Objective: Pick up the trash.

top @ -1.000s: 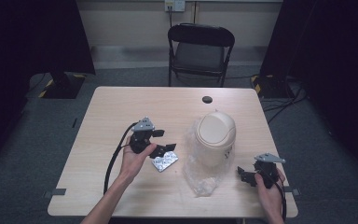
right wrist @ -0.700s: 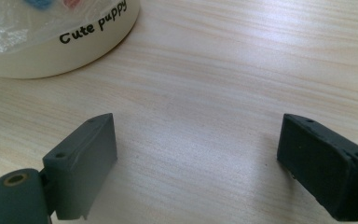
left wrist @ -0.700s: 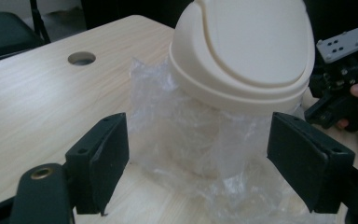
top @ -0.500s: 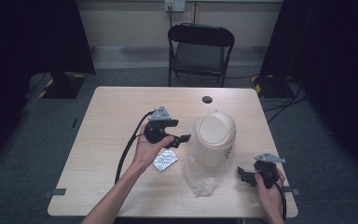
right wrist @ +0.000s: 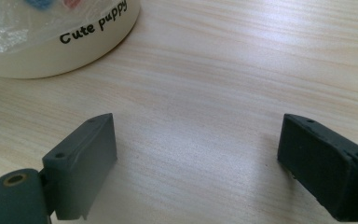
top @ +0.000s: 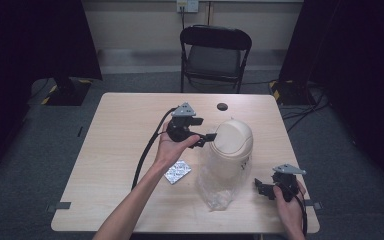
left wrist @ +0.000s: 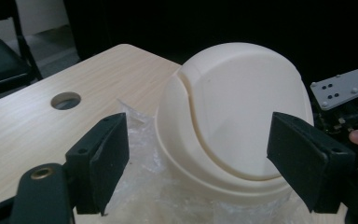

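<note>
The cream bin (top: 232, 145) stands right of centre in the high view on my worktop (top: 120, 145); my left gripper (top: 207, 138) hovers beside its lid, jaws apart and empty. Lower right, my right gripper (top: 258, 185) rests with jaws wide.

Bin (top: 232, 145) on table (top: 115, 150) centre; blister pack (top: 178, 171) left of it; chair (top: 215, 52) behind table.
</note>
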Demonstrator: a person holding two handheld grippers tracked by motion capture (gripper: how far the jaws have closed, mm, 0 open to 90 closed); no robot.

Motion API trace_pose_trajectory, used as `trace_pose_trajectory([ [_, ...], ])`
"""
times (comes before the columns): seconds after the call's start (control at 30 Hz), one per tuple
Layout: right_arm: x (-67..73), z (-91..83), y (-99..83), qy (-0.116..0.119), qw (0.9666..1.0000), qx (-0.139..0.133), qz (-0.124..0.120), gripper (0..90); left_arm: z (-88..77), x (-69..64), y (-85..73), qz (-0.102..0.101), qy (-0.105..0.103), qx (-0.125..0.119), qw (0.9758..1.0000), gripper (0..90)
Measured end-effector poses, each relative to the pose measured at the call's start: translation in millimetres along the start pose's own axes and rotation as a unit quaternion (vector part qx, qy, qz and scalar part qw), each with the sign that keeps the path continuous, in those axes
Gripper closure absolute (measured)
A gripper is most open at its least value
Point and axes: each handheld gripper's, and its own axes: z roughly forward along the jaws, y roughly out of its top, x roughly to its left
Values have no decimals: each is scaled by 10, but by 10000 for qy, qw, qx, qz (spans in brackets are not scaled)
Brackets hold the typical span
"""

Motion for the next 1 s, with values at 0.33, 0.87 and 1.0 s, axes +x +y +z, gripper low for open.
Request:
trace_pose_trajectory([
  [0.33,0,0,0,-1,10000,0,1,109,284,23,-46,4,-45,376,9993,186],
  [0.87,-1,0,0,0,10000,1,-2,108,448,140,-86,-143,-6,597,9981,157],
  [1.0,0,0,0,1,10000,0,1,108,502,149,-97,-69,116,729,9972,158],
])
